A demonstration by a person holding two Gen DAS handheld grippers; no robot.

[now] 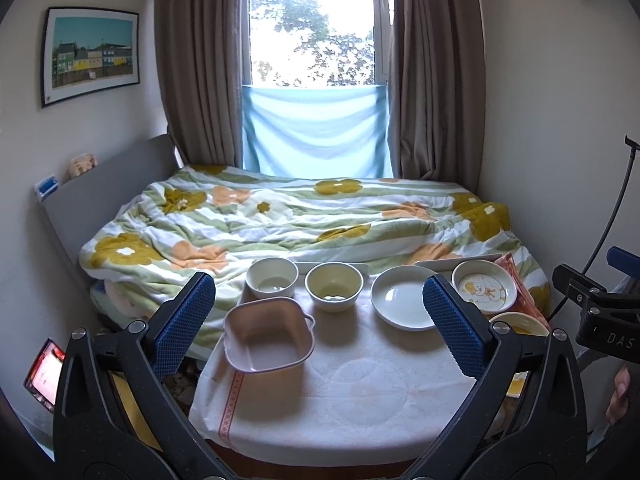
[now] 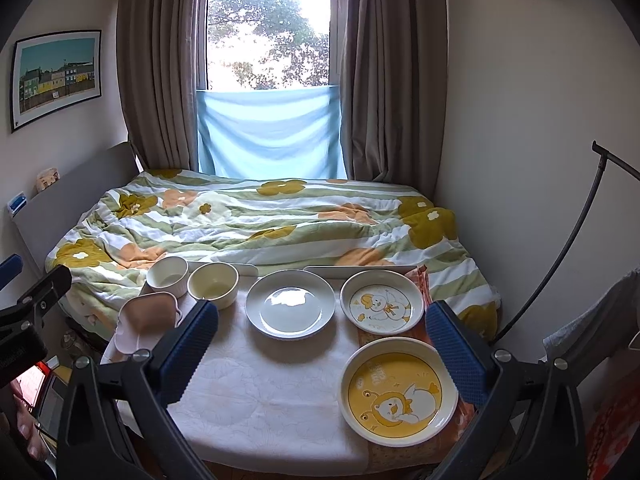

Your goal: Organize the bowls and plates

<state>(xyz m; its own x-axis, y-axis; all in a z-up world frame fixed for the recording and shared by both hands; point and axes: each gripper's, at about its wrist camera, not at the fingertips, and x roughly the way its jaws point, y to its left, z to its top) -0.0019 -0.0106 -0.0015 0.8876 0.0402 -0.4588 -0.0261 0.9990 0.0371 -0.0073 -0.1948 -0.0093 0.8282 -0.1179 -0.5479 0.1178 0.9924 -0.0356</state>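
Fingers of both grippers stand wide apart and hold nothing — the left gripper [image 1: 318, 322] hangs over the near-left part of the cloth-covered table [image 1: 340, 392], the right gripper [image 2: 322, 344] over its near-right part.

Taking the plain white plate [image 2: 290, 304] as the landmark: just to its left stands a cream bowl [image 2: 213, 285], and left of that a white ribbed bowl [image 2: 167, 276]. Nearer the camera than those two, at the table's left edge, sits a pink square dish [image 1: 269, 334] with small handles. Right of the white plate lies a plate with a duck drawing [image 2: 382, 303], and nearer than that, a yellow cartoon plate [image 2: 398, 390].

All look like glazed ceramic, though the pink dish may be plastic: stiff, smooth, probably slippery against the ribbed blue pads [image 1: 182, 322], and breakable if dropped. The plates lie flat, so the raised rim is the likely hold, one finger under the lip and one inside. The bowls offer a wall to pinch, one finger in, one out. Stacking calls for a gentle set-down.

As for writing, the letters "DAS" [image 1: 620, 340] show on the other gripper's body in the left wrist view; the marks on the yellow plate are too small to read.
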